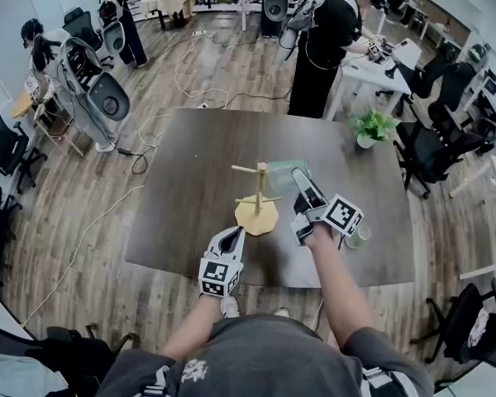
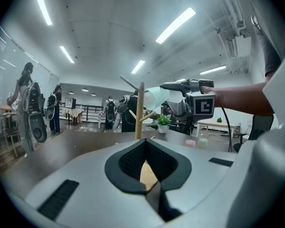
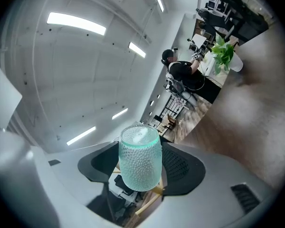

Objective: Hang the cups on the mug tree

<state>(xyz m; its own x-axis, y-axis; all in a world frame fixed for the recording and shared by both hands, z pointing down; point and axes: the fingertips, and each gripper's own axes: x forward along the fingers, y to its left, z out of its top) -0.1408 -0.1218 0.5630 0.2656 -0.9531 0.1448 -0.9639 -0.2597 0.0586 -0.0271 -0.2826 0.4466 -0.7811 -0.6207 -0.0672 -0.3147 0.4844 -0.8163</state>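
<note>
One cup gripped level in your right gripper, long axis along jaws | mug tree, table's near edge, just left of cup | left gripper closed, empty, farther.

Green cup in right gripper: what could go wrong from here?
1. The green cup is right beside the mug tree; bumping a peg could tip it.
2. The right gripper clamps bumpy glass between its fingers; it might slip.
3. Another cup stands just beside that gripper; a knock could topple it.
</note>
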